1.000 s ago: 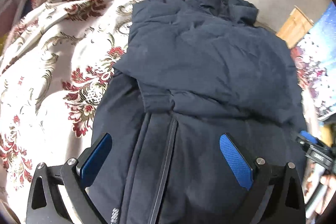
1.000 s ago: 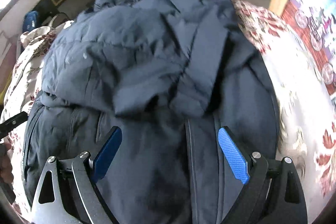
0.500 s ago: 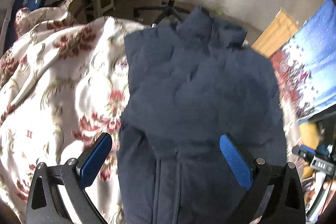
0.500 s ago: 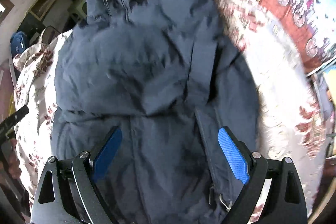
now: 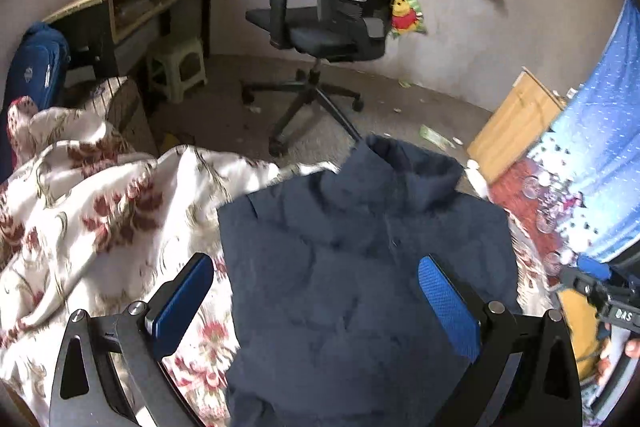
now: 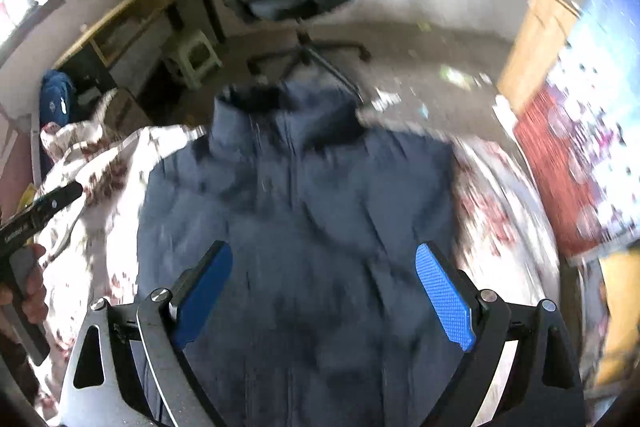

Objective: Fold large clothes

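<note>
A dark navy padded jacket [image 5: 352,267] lies on a bed covered by a white and red floral quilt [image 5: 92,227], its collar at the far end near the bed's edge. The jacket also fills the middle of the right wrist view [image 6: 304,235], blurred, with its zip running up the centre. My left gripper [image 5: 316,303] is open and empty, raised above the jacket. My right gripper [image 6: 324,295] is open and empty, also above the jacket. The right gripper's body [image 5: 604,299] shows at the left view's right edge.
A black office chair [image 5: 336,27] stands on the floor beyond the bed. A wooden desk [image 5: 132,7] and a small stool [image 5: 180,63] are at the back left. A cardboard box [image 5: 516,123] and a blue patterned cloth [image 5: 592,179] are at the right.
Both grippers have pulled up and back from the jacket and tilted upward, so more of the room and chair shows. Both stay open and empty.
</note>
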`<action>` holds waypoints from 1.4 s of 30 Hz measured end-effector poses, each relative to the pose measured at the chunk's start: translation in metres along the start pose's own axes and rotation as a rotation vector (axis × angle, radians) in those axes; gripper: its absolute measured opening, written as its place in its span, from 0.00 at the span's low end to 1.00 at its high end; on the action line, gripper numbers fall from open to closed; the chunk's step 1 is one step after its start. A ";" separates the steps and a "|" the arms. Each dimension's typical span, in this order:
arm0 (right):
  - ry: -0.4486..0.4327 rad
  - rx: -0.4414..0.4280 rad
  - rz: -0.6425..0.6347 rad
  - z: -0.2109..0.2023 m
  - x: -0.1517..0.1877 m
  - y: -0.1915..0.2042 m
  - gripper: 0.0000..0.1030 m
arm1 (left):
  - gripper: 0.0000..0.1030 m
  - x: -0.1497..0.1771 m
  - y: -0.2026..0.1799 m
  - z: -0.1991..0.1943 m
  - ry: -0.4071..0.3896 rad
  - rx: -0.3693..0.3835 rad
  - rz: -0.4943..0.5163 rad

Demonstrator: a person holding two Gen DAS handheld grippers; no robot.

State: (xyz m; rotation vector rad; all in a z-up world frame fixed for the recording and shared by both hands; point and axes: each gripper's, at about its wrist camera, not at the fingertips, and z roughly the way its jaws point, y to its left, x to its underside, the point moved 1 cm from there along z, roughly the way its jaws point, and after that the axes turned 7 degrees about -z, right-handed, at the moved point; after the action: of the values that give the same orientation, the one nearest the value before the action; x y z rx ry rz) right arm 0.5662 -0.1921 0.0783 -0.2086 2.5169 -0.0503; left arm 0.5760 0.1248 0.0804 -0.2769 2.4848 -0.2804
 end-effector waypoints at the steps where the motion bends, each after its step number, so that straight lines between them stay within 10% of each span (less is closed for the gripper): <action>1: -0.035 0.024 -0.009 0.006 -0.005 0.002 0.87 | 1.00 -0.004 -0.002 0.006 -0.006 -0.022 0.003; 21: -0.025 -0.108 -0.074 0.191 -0.093 -0.030 0.58 | 0.96 -0.080 -0.079 0.168 0.044 -0.134 0.056; 24: -0.032 -0.123 -0.099 0.204 -0.095 -0.025 0.54 | 0.79 -0.078 -0.085 0.184 0.064 -0.156 0.103; 30: -0.056 -0.104 -0.090 0.219 -0.091 -0.028 0.21 | 0.14 -0.076 -0.108 0.201 0.083 -0.133 0.179; 42: -0.128 -0.141 -0.060 0.168 -0.044 -0.058 0.04 | 0.04 -0.047 -0.093 0.141 -0.056 -0.033 0.194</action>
State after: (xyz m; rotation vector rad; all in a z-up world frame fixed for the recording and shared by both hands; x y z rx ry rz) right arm 0.7073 -0.2404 -0.0290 -0.3342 2.3880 0.1132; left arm 0.7095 0.0291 0.0201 -0.0553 2.4401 -0.1485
